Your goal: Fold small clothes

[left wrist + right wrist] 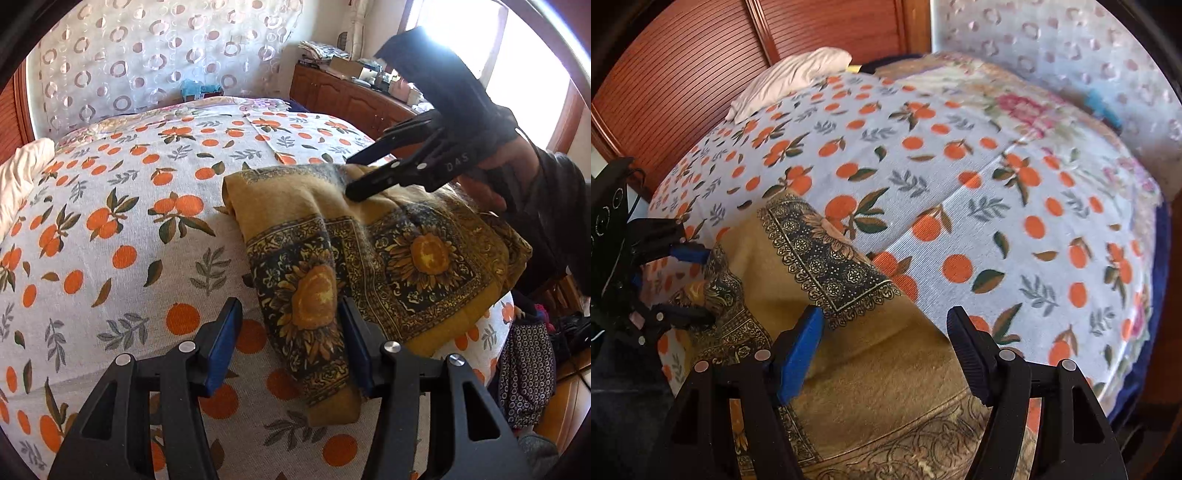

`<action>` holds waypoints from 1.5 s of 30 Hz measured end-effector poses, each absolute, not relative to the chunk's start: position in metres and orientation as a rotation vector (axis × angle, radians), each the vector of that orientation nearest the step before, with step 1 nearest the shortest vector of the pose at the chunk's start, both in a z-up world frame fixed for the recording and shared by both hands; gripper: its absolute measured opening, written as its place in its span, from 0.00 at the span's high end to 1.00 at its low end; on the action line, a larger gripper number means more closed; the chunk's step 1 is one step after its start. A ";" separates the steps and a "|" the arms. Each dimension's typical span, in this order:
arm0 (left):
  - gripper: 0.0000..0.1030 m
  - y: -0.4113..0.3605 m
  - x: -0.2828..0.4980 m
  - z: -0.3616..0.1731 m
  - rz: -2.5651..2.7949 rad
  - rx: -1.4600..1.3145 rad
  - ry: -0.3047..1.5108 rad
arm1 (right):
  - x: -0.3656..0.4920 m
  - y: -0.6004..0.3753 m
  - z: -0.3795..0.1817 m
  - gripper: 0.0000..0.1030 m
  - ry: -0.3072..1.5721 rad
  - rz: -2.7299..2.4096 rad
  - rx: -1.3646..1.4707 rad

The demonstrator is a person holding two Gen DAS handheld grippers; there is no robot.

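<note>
Left wrist view: my left gripper point(291, 347) sits nearest, jaws parted, straddling the near fold of the sunflower cloth point(369, 266). The dark border strip runs between the pads, but I see no pinch on it.

The cloth looks soft, fairly thick and light. I judge it will drape and bunch, not slide, so a hemmed edge or corner is the place to take it, not the slack middle.

It lies rumpled, partly folded, on the near right part of the orange-print bedspread point(122, 236).

Further out, my right gripper point(351, 181) hangs over the far mustard edge, tips just at the fabric; contact unclear.

Right wrist view: that gripper point(884, 350) stands open, plain mustard cloth below, nothing clamped. The turned-over patterned corner point(831, 266) lies just beyond its tips. A pillow point(790, 79) lies far off by the headboard.
</note>
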State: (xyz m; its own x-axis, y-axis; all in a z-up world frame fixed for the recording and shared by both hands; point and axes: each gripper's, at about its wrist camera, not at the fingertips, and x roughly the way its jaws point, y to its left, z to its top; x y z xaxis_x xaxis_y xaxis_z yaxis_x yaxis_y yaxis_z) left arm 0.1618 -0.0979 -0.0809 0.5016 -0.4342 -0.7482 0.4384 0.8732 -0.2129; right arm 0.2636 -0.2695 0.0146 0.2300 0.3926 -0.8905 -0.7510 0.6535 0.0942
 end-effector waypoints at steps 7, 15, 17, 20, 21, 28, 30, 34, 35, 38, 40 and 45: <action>0.47 -0.096 0.162 -0.078 -0.534 -0.001 0.895 | 0.299 -0.252 0.004 0.31 1.207 0.870 -0.407; 0.47 -0.091 0.162 -0.073 -0.534 -0.016 0.875 | 0.284 -0.228 0.014 0.76 1.133 0.804 -0.580; 0.47 -0.089 0.162 -0.072 -0.536 -0.020 0.871 | 0.276 -0.224 0.016 0.83 1.102 0.768 -0.605; 0.47 -0.085 0.162 -0.073 -0.534 -0.026 0.866 | 0.263 -0.214 0.020 0.86 1.043 0.693 -0.625; 0.47 -0.084 0.161 -0.072 -0.532 -0.028 0.864 | 0.259 -0.215 0.026 0.86 1.020 0.674 -0.617; 0.47 -0.072 0.162 -0.064 -0.516 -0.051 0.839 | 0.278 -0.227 0.073 0.88 0.865 0.482 -0.411; 0.47 -0.071 0.163 -0.062 -0.516 -0.054 0.836 | 0.299 -0.241 0.073 0.88 0.888 0.399 -0.345; 0.47 -0.074 0.170 -0.055 -0.513 -0.066 0.831 | 0.334 -0.268 0.036 0.87 0.975 0.254 -0.294; 0.47 -0.076 0.176 -0.053 -0.510 -0.068 0.829 | 0.341 -0.274 0.026 0.87 0.997 0.241 -0.274; 0.47 -0.086 0.195 -0.047 -0.508 -0.094 0.830 | 0.356 -0.292 0.002 0.87 1.020 0.252 -0.215; 0.47 -0.094 0.214 -0.046 -0.513 -0.128 0.844 | 0.365 -0.299 -0.004 0.86 1.017 0.323 -0.204; 0.47 -0.115 0.258 -0.056 -0.485 -0.174 0.895 | 0.381 -0.317 -0.018 0.62 1.048 0.462 -0.155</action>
State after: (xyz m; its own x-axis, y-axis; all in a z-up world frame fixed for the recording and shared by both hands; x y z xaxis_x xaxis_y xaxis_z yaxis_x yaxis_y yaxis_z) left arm 0.2584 -0.1145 -0.0559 0.5263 -0.4750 -0.7053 0.3322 0.8784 -0.3436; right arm 0.3807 -0.3170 -0.0184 0.4142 0.2932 -0.8617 -0.4385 0.8939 0.0933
